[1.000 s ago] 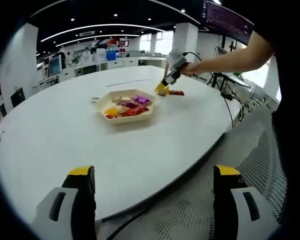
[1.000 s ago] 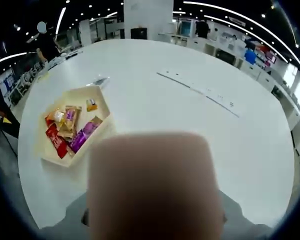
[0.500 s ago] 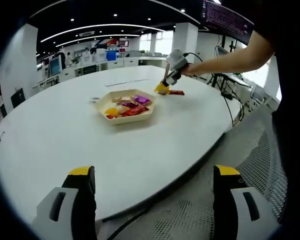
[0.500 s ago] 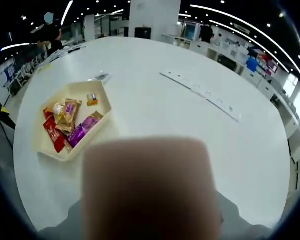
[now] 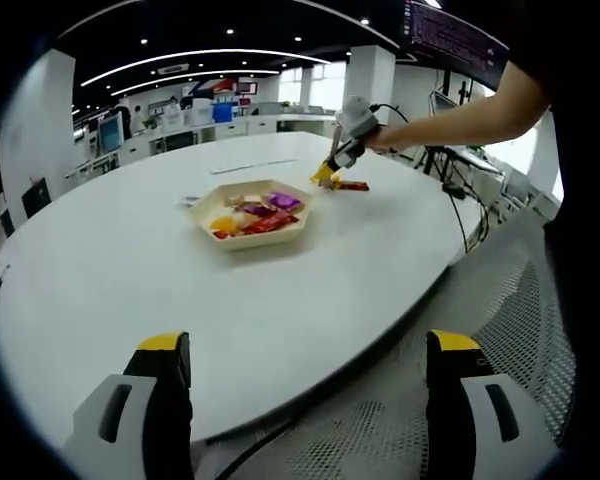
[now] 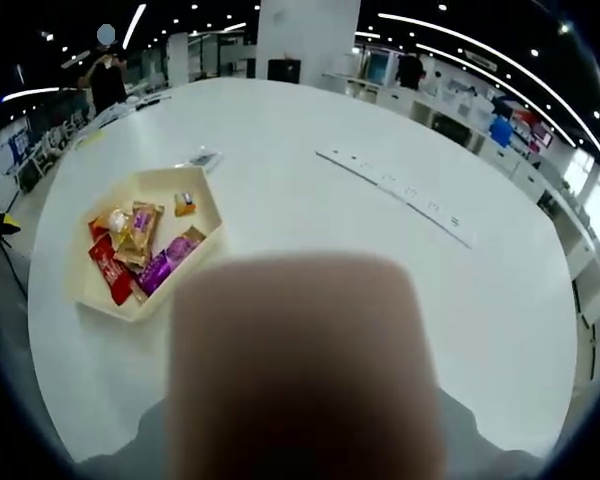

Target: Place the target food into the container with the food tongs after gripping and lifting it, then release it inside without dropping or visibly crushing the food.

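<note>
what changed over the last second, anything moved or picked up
Very little. In the left gripper view the right gripper has lifted slightly at the far side of the table, beside the red packet, which lies where it was. Whether it holds anything is unclear. The tray and its snacks have not moved, and the left gripper stays open and still.
</note>
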A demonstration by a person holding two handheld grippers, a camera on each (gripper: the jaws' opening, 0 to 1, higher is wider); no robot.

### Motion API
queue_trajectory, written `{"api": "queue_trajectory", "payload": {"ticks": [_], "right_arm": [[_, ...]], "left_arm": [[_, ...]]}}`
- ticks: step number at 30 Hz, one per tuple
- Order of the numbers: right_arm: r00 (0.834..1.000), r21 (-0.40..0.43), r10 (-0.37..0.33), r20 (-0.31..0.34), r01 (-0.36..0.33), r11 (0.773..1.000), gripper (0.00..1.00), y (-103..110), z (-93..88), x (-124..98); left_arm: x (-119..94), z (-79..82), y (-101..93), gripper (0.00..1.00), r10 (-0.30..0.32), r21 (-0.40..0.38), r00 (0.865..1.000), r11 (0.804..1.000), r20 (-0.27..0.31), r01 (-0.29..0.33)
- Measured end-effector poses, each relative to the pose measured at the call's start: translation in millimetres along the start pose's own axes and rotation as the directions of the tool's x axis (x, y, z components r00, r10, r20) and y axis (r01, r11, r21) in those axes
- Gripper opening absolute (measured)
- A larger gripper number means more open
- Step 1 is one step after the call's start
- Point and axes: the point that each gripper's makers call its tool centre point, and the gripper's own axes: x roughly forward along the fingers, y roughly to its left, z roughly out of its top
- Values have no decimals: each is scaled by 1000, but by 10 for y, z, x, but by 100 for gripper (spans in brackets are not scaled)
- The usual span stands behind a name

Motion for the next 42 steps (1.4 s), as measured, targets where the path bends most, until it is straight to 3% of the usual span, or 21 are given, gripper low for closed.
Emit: {"api": "queue_trajectory", "payload": {"ticks": [15,26,42], "right_arm": [[1000,14,-16,1,16,1000,17,-59,9,-95],[1000,70,-21,-19,22,997,16,-106,-1,-134],[1000,58,-25,-14,25,998,16,-92,103,-274]], "left_arm": [[-4,6,-3,95,0,12,1000,1000,5,0],[-4,4,3,95,1,13,1000,1000,4,-1],[-15,34,-13,95,1,25,1000,1000,17,-1]]}}
